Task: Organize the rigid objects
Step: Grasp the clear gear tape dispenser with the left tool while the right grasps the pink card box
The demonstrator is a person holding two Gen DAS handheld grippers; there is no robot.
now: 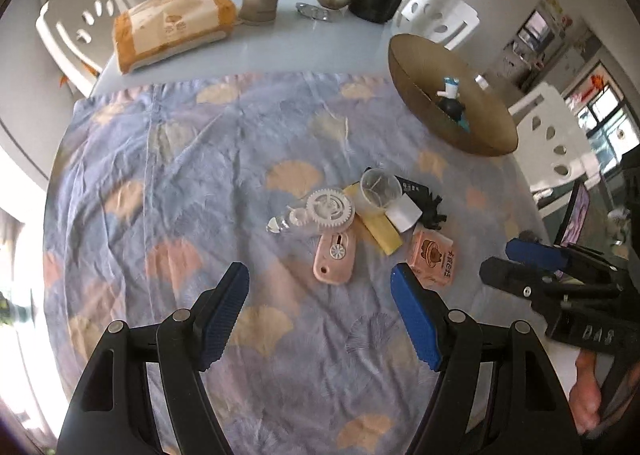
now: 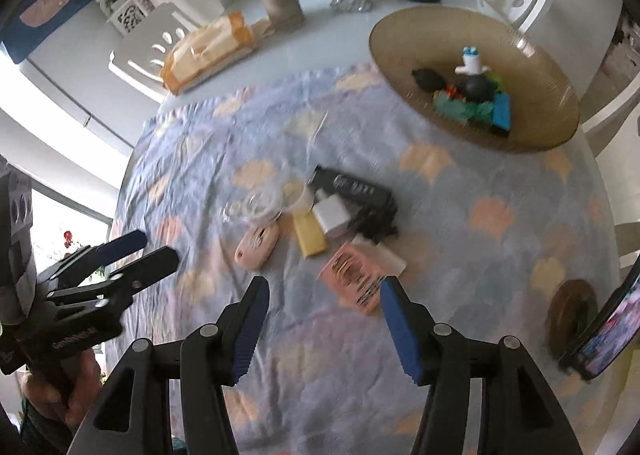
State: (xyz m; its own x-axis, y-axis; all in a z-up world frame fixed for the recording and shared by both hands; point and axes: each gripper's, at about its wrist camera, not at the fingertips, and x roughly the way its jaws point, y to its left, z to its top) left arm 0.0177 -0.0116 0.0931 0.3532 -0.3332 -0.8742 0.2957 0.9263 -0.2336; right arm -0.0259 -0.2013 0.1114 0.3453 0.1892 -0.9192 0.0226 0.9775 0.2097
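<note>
Some toys are in the bowl, but a pile still waits on the surface.

Left view: the left gripper (image 1: 320,291) is wide open and holds nothing, above the pink flat plastic case (image 1: 335,258) in the pile. Right view: the right gripper (image 2: 324,297) is wide open and empty too, near the pink card box (image 2: 354,283). The round brown bowl (image 2: 400,55) already has a few toys.

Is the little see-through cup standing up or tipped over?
Tipped over. The clear cup lies on its side atop the yellow block, its round open mouth facing the left-wrist camera, nothing visible inside.
</note>
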